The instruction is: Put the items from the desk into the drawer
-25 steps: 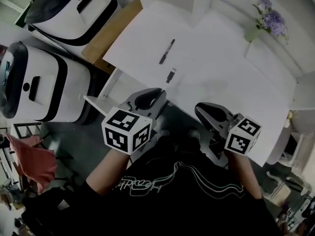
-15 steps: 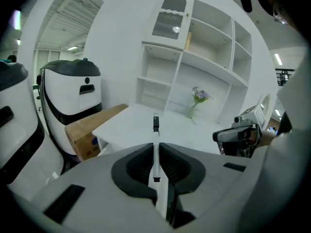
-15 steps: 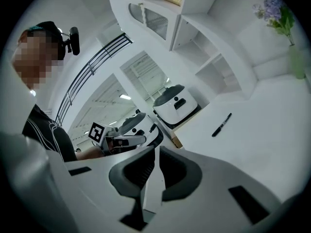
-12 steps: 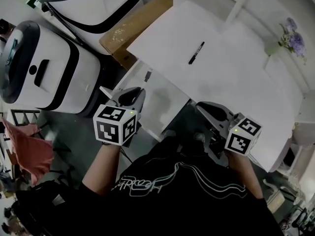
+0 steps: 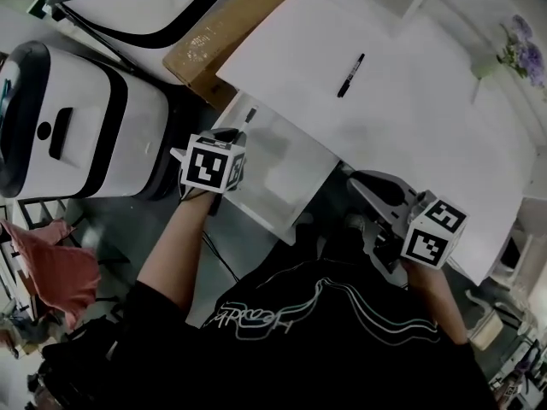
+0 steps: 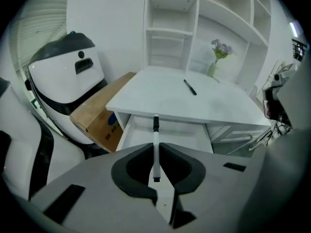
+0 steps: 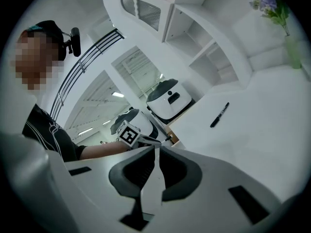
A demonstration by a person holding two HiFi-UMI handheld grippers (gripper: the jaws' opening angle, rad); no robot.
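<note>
left gripper (image 6: 155, 145) extended, jaws on pen (image 6: 156, 132) | right gripper (image 7: 156, 148) jaws apparently together

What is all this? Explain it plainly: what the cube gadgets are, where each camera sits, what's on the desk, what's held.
There is no robot: a person holds a two-jaw gripper in each hand; the marker cubes are part of them. One picture comes from a head camera looking down; the other two ride on the grippers, looking along their jaws. The white desk carries a black marker and a vase of purple flowers; its drawer is open. The left gripper is shut on a white pen with a black cap, near the drawer. The right gripper is shut and empty.
</note>
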